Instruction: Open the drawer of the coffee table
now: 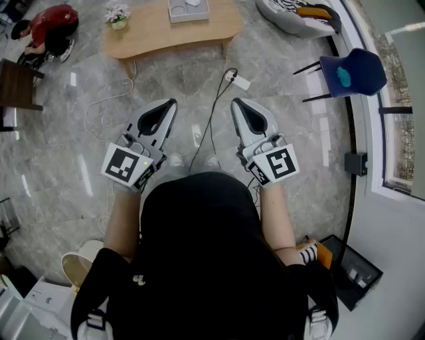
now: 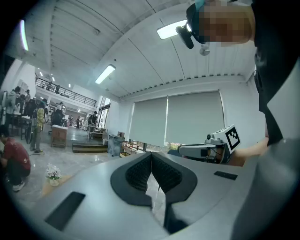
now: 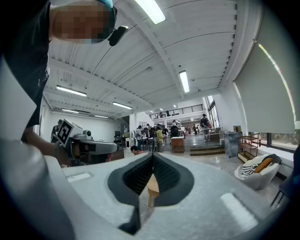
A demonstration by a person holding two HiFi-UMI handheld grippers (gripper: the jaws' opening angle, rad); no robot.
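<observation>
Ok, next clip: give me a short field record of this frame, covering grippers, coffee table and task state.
left gripper: shut, empty, held level
right gripper: shut, empty, held level
coffee table: ahead of the person, apart from both grippers
on table: flower pot, grey tray
black cable: runs between the two grippers
drawer: not made out from here; task not yet begun

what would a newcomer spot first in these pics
First come the left gripper and right gripper, held side by side in front of the person, both shut with nothing between the jaws. Ahead of them, across the marble floor, stands the wooden coffee table, which neither gripper touches. A person in red crouches to its left in the head view.
</observation>
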